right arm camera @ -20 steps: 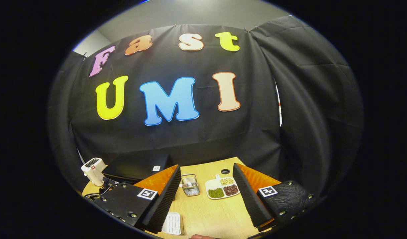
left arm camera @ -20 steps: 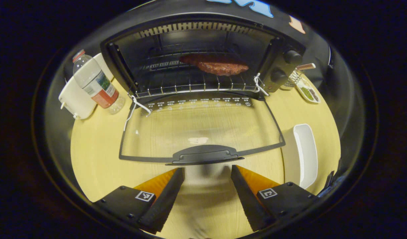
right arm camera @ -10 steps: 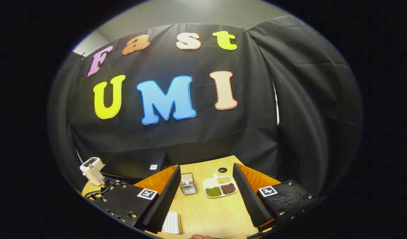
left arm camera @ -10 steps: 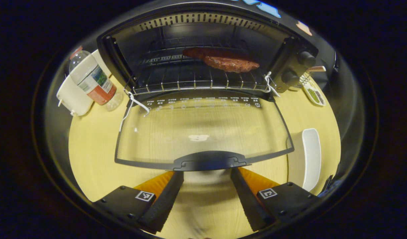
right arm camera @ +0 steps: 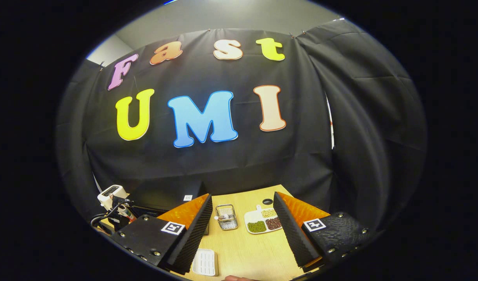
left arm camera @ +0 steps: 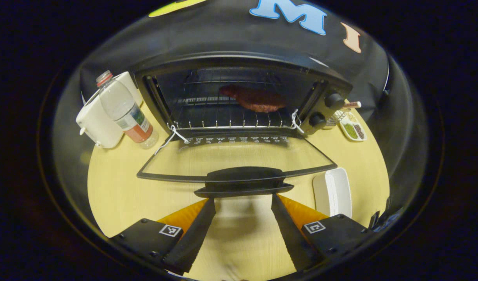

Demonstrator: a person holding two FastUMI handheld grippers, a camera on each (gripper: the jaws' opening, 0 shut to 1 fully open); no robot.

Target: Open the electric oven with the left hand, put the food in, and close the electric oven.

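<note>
Oven (left arm camera: 242,62) interior dim — the meat (left arm camera: 254,99) on the rack reads as a dark reddish slab, surface detail lost. Door handle (left arm camera: 243,183) covers the table just behind it. White appliance (left arm camera: 96,121) partly hidden by the bottle (left arm camera: 125,111). Compartment dish (left arm camera: 352,128) at the rim, contents too small to tell there. In the right gripper view, white tray (right arm camera: 205,262) is partly behind the left finger; the oven body (right arm camera: 164,195) is a dark block, front unseen.

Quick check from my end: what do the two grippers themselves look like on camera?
Both match. The left gripper and right gripper each have two wedge-shaped black fingers with ribbed inner faces, orange outer sides, and black bolted base plates carrying small square black-and-white markers.
</note>
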